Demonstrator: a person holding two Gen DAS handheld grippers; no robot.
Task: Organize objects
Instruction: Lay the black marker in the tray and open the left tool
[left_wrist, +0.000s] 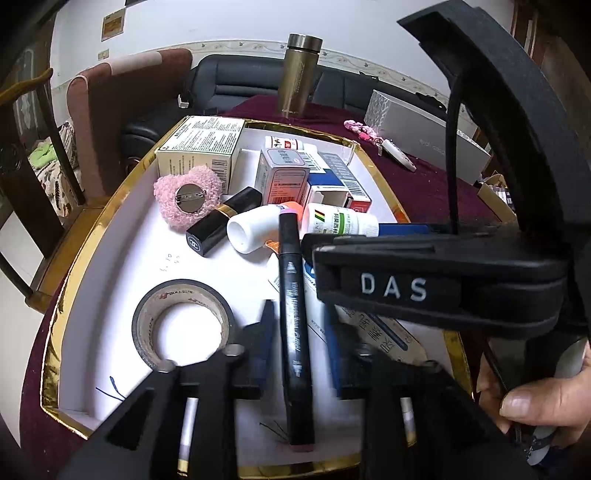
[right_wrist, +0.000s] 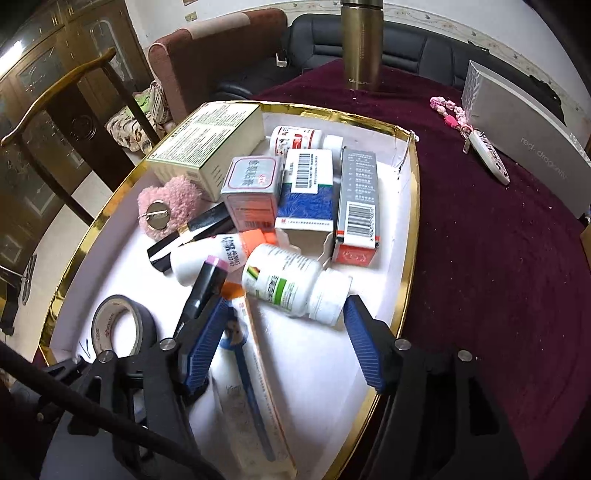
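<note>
A white tray with a gold rim (left_wrist: 110, 206) (right_wrist: 410, 236) holds medicine boxes (left_wrist: 284, 177) (right_wrist: 251, 192), a white pill bottle (left_wrist: 340, 219) (right_wrist: 291, 280), a black lipstick (left_wrist: 221, 221), a pink fluffy brooch (left_wrist: 186, 197) (right_wrist: 168, 205) and a black tape roll (left_wrist: 183, 321) (right_wrist: 122, 325). A black marker (left_wrist: 293, 332) (right_wrist: 205, 288) with pink ends lies between the blue pads of my left gripper (left_wrist: 298, 310), which stand apart from it. My right gripper (right_wrist: 286, 301) is open just short of the pill bottle's cap, above a long white box (right_wrist: 255, 387). Its black body (left_wrist: 406, 288) crosses the left wrist view.
A gold flask (left_wrist: 301, 74) (right_wrist: 362, 44), a grey box (left_wrist: 417, 136) (right_wrist: 517, 140) and a pink keychain (left_wrist: 369, 136) (right_wrist: 476, 147) sit on the maroon cloth (right_wrist: 480, 258) right of the tray. Chairs and a dark sofa stand behind the table.
</note>
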